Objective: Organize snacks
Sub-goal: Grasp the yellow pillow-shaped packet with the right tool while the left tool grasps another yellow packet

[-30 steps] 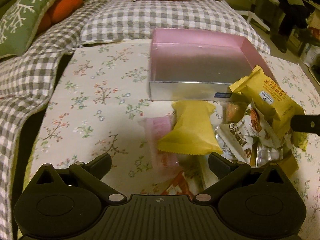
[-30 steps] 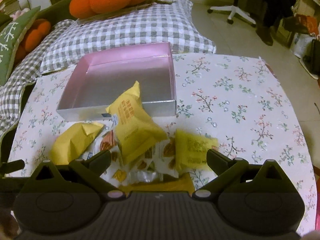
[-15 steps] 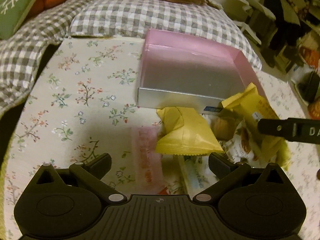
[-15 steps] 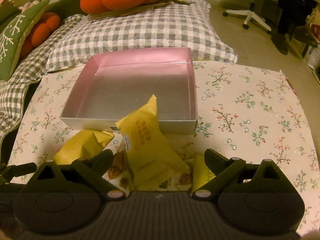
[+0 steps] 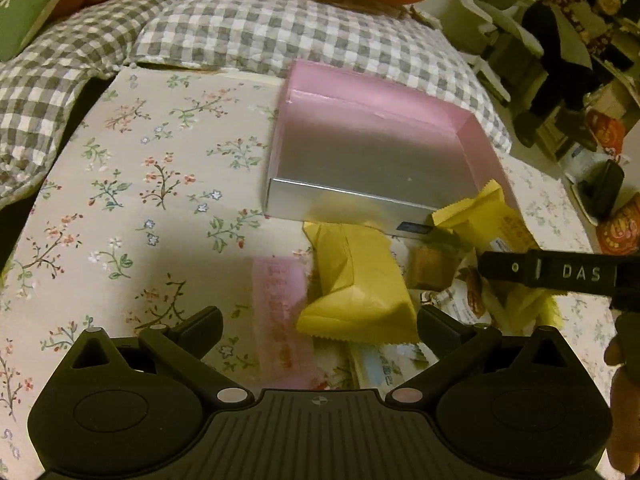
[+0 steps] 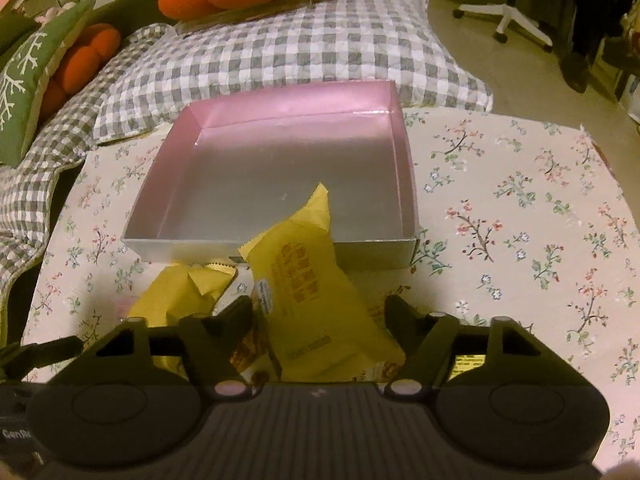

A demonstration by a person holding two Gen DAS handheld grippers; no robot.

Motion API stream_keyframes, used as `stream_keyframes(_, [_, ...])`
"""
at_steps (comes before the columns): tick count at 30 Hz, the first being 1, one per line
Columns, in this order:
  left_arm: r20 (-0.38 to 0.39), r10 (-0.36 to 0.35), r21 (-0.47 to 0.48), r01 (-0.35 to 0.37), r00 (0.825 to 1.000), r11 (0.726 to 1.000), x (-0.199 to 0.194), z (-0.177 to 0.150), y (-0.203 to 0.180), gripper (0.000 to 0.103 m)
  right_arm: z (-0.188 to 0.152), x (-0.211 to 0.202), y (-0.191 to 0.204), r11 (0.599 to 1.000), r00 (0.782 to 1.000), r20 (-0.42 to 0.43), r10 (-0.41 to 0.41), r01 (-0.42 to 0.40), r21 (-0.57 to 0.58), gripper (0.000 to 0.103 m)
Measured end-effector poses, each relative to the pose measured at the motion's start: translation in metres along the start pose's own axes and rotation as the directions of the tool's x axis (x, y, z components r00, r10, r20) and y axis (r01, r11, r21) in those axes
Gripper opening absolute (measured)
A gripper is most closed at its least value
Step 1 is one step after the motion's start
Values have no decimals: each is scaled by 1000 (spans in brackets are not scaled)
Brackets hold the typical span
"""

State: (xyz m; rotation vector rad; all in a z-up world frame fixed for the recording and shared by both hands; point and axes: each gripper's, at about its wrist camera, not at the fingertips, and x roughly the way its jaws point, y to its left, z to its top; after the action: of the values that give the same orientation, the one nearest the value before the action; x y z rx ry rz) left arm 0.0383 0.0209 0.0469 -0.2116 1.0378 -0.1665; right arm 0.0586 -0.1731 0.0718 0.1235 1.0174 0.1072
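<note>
Right wrist view has the right gripper (image 6: 318,312) tilted down over the snack pile, its jaws closing around a yellow printed packet (image 6: 316,304) that stands up between them; the fingers (image 6: 236,314) look close to the packet's sides, but a firm pinch is not yet visible. To do this pick well, the squeeze should probably land on the packet's puffy middle, not its crimped top edge (that thin seam would likely slip), and only hard enough to lift without crushing what is inside. The packet leans against the near wall of the pink box (image 6: 392,128), which is empty, so a short lift over that silver front wall should be enough. Around it lie a plain yellow packet (image 6: 180,296) to the left and brown-printed wrappers underneath, which may drag along if the lift starts low. The left gripper (image 5: 320,322) hangs open over the same pile, holding nothing, above a pale pink packet (image 5: 282,312) on the floral tablecloth (image 5: 132,184).
</note>
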Motion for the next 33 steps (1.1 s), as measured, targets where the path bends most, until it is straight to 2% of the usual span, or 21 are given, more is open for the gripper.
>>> stream_keyframes(11, [-25,77,111,-74,997,991,35,9,-26,103,5,6,1,1000,1000,-16,17,-17,14,53])
stream_keyframes(20, [-17,107,108,-105,994,989,45,10,-20,101,3,7,0,998,999,-13,44,-43,42,46])
stream_keyframes(30, [16,86,82,-87,996,993,40,12,-16,79,0,2,-2,995,998,2,57,-57,85,42])
stream_keyframes(33, [22,85,101,-87,996,991,38,12,-20,75,0,0,-2,995,998,8,55,-55,88,41])
